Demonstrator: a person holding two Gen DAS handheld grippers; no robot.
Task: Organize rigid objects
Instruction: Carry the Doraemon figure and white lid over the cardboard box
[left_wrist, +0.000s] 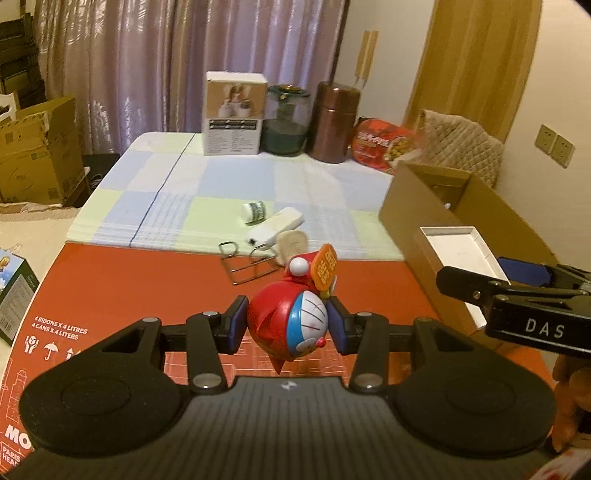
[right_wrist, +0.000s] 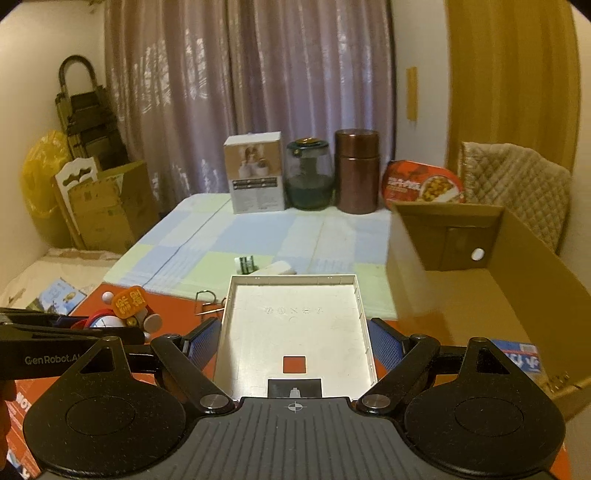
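My left gripper (left_wrist: 287, 325) is shut on a red and blue Doraemon figurine (left_wrist: 291, 325) with an orange sign, held above the red board (left_wrist: 147, 288). My right gripper (right_wrist: 295, 343) is shut on a shallow white box tray (right_wrist: 295, 325), its blue pads pressed on both side walls. The tray also shows in the left wrist view (left_wrist: 461, 247), next to the open cardboard box (left_wrist: 461, 199). The figurine shows in the right wrist view (right_wrist: 122, 314), at the left. On the checked cloth lie a small white bottle (left_wrist: 255, 211), a white rectangular device (left_wrist: 277, 227) and a wire clip (left_wrist: 243, 262).
At the table's back stand a white carton (left_wrist: 234, 112), a glass jar (left_wrist: 288, 120), a brown canister (left_wrist: 334, 122) and a red food bowl (left_wrist: 384, 144). The cardboard box (right_wrist: 498, 280) sits right. Cardboard boxes (left_wrist: 37, 147) stand on the floor left. A quilted chair (right_wrist: 517, 184) is behind.
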